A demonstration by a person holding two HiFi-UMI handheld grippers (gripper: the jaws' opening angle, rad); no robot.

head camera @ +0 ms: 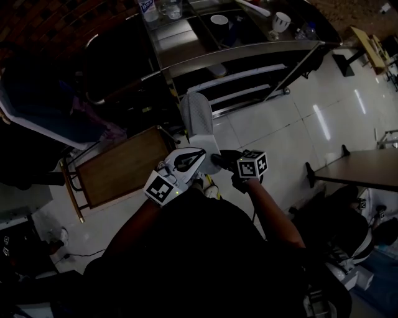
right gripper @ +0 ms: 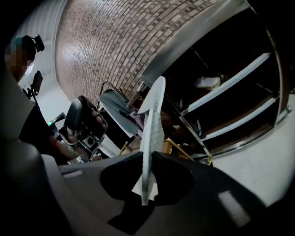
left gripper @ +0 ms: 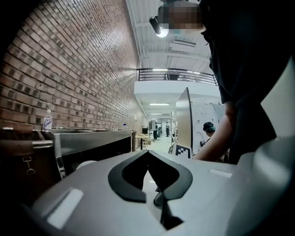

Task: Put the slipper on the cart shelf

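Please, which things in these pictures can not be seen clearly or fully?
- Slipper: head view, its near end is hidden behind the right hand-held gripper; the right gripper view shows it only edge-on.
- Cart shelves: head view, too dark under the top to tell what lies there.
- Bottle on the cart top: head view, cut off by the upper edge, label too small.

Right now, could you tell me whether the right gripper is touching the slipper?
Touching. In the right gripper view, the right gripper clamps the slipper edge-on, both jaws pressing its sides.
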